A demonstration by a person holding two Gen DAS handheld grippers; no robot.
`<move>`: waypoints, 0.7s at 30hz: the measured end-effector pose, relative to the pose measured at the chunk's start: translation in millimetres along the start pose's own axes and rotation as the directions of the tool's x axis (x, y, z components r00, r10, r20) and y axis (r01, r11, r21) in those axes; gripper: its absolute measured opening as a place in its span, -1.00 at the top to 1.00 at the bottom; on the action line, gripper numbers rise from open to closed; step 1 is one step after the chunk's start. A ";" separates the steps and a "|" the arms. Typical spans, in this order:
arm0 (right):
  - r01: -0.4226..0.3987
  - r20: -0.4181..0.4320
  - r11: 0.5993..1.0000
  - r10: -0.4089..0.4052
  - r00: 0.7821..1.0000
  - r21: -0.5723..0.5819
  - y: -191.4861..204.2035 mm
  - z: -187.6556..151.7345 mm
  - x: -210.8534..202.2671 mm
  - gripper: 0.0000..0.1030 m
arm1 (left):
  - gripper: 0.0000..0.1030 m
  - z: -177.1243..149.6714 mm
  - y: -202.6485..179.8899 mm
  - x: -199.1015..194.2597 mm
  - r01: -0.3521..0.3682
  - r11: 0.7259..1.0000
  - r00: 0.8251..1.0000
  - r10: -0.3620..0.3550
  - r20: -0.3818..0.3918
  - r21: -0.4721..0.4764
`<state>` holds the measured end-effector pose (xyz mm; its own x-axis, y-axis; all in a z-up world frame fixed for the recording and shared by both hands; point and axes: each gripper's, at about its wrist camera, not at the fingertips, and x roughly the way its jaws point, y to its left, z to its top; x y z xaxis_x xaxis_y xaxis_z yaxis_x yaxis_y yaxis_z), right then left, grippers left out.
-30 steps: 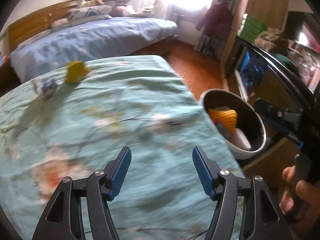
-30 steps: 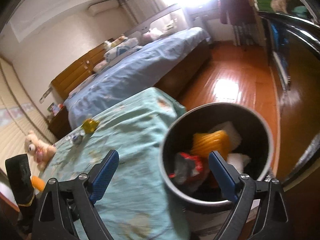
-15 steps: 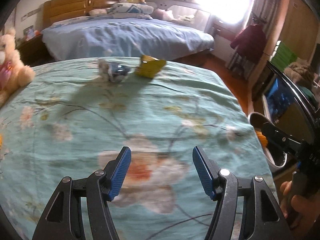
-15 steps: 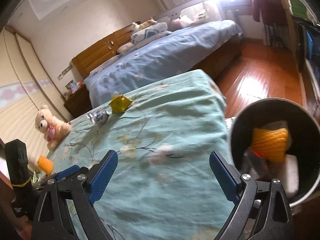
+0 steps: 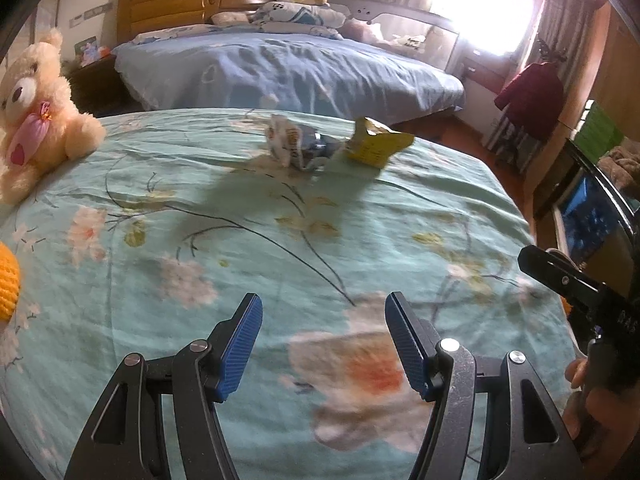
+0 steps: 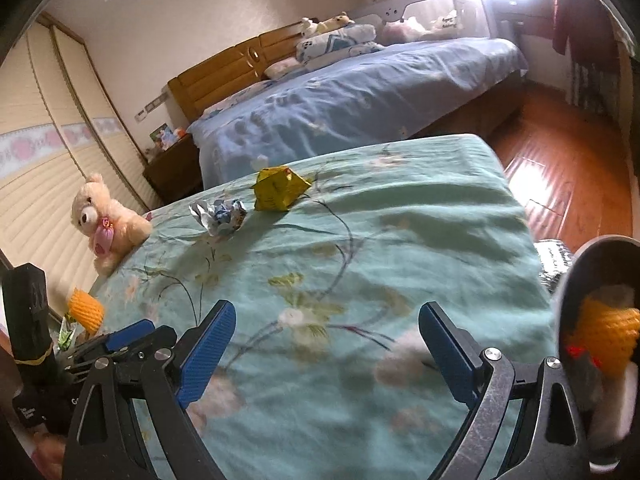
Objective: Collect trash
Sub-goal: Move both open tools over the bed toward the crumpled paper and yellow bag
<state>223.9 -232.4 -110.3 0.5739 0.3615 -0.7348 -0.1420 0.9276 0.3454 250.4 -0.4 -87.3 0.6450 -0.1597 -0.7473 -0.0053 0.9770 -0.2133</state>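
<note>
Hovering over the floral bedspread (image 5: 360, 240), the left gripper (image 5: 323, 346) and right gripper (image 6: 326, 354) both gape, holding nothing. A yellow wrapper (image 5: 376, 145) and crumpled silver wrapper (image 5: 298, 145) lie just beside each other at the far edge; the trash bin (image 6: 568, 304) stands right.

Window (image 5: 484, 4) glare upper right; foreground bedspread (image 5: 320, 240) motion-blurred; fisheye edges dark, curved.

The near bed (image 6: 400, 248) wears matt, creased cotton cloth in teal; the silver wrapper (image 6: 219, 216) is shiny crinkled foil, the yellow packet (image 6: 278, 191) crumpled glossy paper; the teddy bear (image 6: 106, 222) is fluffy plush — the floor (image 6: 560, 160) glossy polished wood; the bin (image 6: 568, 300) looks smooth metal.
</note>
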 end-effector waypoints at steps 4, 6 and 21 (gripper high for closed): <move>-0.014 -0.015 1.000 0.015 1.000 0.008 1.1 9.4 17.8 -0.82 | -0.23 11.5 7.4 11.4 -0.004 1.000 1.000 0.004 -0.005 -0.006; -0.018 -0.023 1.000 0.018 1.000 0.010 1.9 13.9 25.6 -0.82 | -0.23 18.0 10.3 19.2 -0.006 1.000 1.000 0.006 -0.010 -0.003; -0.051 -0.057 0.999 0.052 0.997 0.009 8.9 44.9 72.7 -0.82 | -0.23 65.6 22.1 76.7 0.010 1.000 1.000 -0.010 -0.009 -0.017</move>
<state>300.6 -202.1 -134.4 0.5187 0.4137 -0.7482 -0.1643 0.9070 0.3877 349.9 18.2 -108.1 0.6384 -0.1706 -0.7505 -0.0118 0.9729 -0.2311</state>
